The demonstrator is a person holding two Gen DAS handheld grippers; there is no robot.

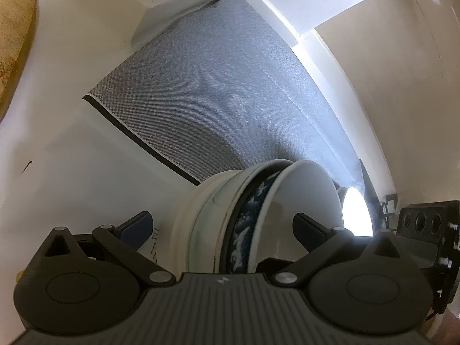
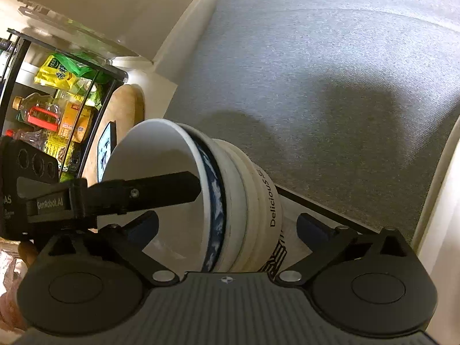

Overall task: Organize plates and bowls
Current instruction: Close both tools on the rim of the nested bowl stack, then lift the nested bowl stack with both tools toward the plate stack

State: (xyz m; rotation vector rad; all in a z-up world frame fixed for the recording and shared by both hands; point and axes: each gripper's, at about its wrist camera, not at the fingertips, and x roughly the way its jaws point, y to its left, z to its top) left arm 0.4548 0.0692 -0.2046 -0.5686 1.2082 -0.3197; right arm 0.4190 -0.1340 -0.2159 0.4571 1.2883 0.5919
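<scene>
Bowls nested, stack not yet set down.
Your left gripper (image 1: 222,227) and right gripper (image 2: 227,224) straddle the bowl stack (image 2: 230,201) wide open over the grey liner (image 2: 316,72); actual grip unclear.

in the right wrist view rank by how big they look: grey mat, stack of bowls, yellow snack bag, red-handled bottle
1. grey mat
2. stack of bowls, though nearness inflates it
3. and 4. yellow snack bag and red-handled bottle: look alike, unranked

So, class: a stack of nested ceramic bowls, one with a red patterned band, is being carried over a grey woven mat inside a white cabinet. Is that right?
Nearly. The stack of nested ceramic bowls has a blue-and-white patterned band, not red; the right wrist view shows it. The grey woven mat and white cabinet are as stated.
</scene>
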